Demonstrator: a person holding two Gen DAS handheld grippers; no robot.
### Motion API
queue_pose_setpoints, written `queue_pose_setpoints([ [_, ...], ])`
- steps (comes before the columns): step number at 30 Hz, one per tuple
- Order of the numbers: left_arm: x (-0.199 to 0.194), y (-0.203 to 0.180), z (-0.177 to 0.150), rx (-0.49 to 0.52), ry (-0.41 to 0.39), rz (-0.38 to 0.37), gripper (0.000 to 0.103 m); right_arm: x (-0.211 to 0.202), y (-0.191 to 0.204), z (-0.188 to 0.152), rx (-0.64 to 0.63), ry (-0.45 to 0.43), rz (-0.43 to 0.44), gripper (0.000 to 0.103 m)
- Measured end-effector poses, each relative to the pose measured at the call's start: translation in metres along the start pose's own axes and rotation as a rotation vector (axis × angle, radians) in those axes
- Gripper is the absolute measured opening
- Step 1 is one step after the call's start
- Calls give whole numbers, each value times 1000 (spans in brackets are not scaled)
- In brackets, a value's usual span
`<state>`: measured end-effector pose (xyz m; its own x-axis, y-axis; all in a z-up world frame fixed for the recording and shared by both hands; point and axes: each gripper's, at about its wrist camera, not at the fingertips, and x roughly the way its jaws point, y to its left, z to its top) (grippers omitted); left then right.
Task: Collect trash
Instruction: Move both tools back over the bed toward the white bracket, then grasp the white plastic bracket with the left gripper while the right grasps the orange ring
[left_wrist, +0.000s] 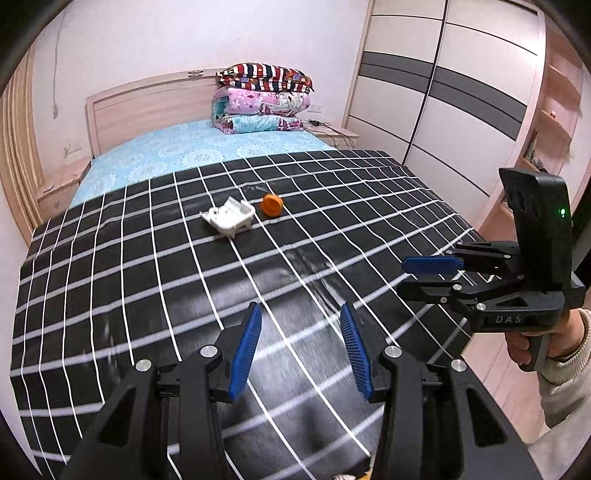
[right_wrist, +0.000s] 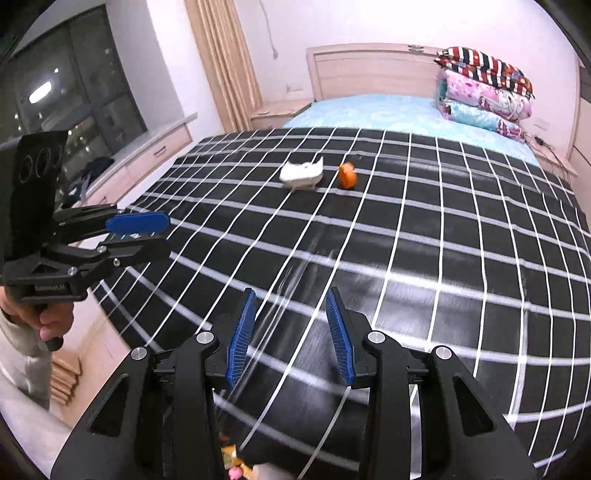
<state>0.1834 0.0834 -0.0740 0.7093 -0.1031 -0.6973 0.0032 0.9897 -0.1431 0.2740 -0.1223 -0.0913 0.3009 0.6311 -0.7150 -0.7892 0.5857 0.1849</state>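
A white crumpled plastic tray (left_wrist: 229, 218) and a small orange round lid-like piece (left_wrist: 272, 204) lie side by side on the black-and-white checked bedcover (left_wrist: 147, 295), near its far edge. They also show in the right wrist view: the tray (right_wrist: 302, 173) and the orange piece (right_wrist: 347, 176). My left gripper (left_wrist: 301, 347) is open and empty, hovering over the near part of the cover. My right gripper (right_wrist: 291, 332) is open and empty too, well short of the trash. Each gripper appears in the other's view, the right one (left_wrist: 430, 277) and the left one (right_wrist: 147, 236).
Folded quilts (left_wrist: 260, 99) are stacked at the headboard on the blue sheet (left_wrist: 192, 147). A wardrobe (left_wrist: 461, 92) stands right of the bed. A window and low cabinet (right_wrist: 147, 147) are on the left side. Small colourful items (right_wrist: 236, 461) lie below the bed's near edge.
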Motion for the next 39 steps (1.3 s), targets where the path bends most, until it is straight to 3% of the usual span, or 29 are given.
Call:
queue_pose_setpoints([
  [7,30,17,33,51,-1,22,43,24,-18,38,5,-10,-35,39],
  [13,64,33,55,63,32,42,43,51,-33,62,25,13,-8,39],
  [18,93,41,67,87,63,56,43,76,-43,78,14,26,-35,39],
  [29,135,52,80,159,89,102,43,119,-70,101,90,47,-8,39],
  [33,149,53,81,189,125,109,30,131,-71,105,85,55,-19,39],
  [36,154,54,82,204,137,111,13,136,-69,106,69,64,-25,22],
  [39,153,53,81,195,138,94,6,134,-65,104,49,69,-35,14],
])
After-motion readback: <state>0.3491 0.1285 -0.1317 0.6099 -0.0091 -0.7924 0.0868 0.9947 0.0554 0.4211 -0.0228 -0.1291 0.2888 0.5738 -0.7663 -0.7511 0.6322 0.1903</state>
